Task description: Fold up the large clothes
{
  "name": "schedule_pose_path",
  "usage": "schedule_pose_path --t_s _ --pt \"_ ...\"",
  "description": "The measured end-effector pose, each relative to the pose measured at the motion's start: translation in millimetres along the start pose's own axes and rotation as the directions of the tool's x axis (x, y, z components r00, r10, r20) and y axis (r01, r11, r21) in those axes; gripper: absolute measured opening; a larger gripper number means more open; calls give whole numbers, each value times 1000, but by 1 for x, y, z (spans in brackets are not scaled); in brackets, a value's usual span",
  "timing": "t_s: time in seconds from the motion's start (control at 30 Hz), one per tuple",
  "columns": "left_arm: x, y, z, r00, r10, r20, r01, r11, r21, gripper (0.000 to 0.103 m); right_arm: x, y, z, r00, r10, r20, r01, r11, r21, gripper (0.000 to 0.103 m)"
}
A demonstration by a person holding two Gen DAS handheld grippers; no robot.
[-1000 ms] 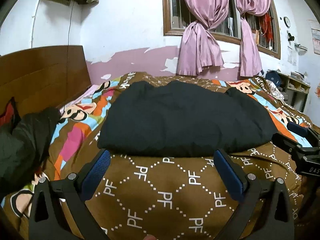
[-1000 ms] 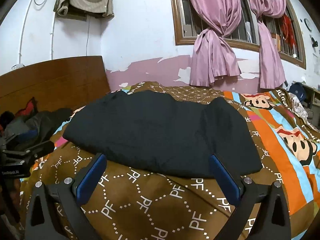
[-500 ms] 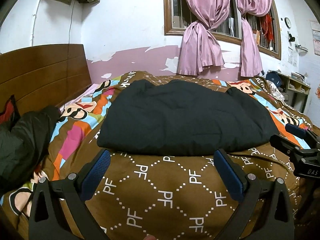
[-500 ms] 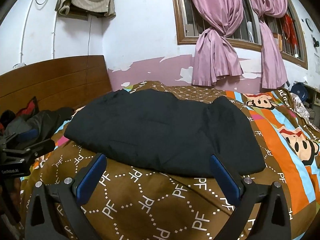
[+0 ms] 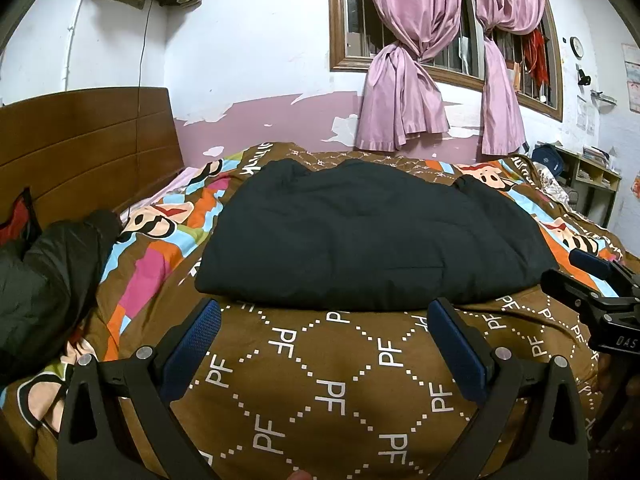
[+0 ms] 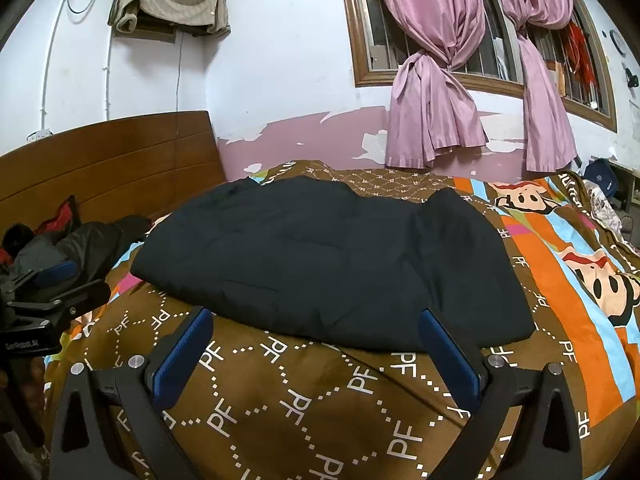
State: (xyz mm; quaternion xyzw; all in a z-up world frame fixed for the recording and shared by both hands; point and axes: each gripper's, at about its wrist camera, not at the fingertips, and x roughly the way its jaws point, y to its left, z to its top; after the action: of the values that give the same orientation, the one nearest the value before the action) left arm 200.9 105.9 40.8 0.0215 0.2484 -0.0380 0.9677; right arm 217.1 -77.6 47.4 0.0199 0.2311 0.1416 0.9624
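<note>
A large black padded garment (image 5: 368,236) lies folded flat on the bed's brown and cartoon-print cover (image 5: 332,384); it also shows in the right wrist view (image 6: 332,260). My left gripper (image 5: 326,344) is open and empty, just short of the garment's near edge. My right gripper (image 6: 316,354) is open and empty, also just short of the near edge. Each gripper shows at the side of the other's view: the right one (image 5: 600,292), the left one (image 6: 44,300).
A dark jacket pile (image 5: 44,280) lies at the left by the wooden headboard (image 5: 88,148). Pink curtains (image 5: 404,92) hang at the window behind the bed. A desk with shelves (image 5: 588,184) stands at the far right.
Both grippers have drawn back and risen slightly from the garment. Both stay open. The garment has not moved.
</note>
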Motion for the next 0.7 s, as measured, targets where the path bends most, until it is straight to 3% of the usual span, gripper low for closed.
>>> schedule_pose_path --t_s 0.7 --pt "0 1 0 1000 -1 1 1 1000 1 101 1 -1 -1 1000 -4 1 4 1000 14 103"
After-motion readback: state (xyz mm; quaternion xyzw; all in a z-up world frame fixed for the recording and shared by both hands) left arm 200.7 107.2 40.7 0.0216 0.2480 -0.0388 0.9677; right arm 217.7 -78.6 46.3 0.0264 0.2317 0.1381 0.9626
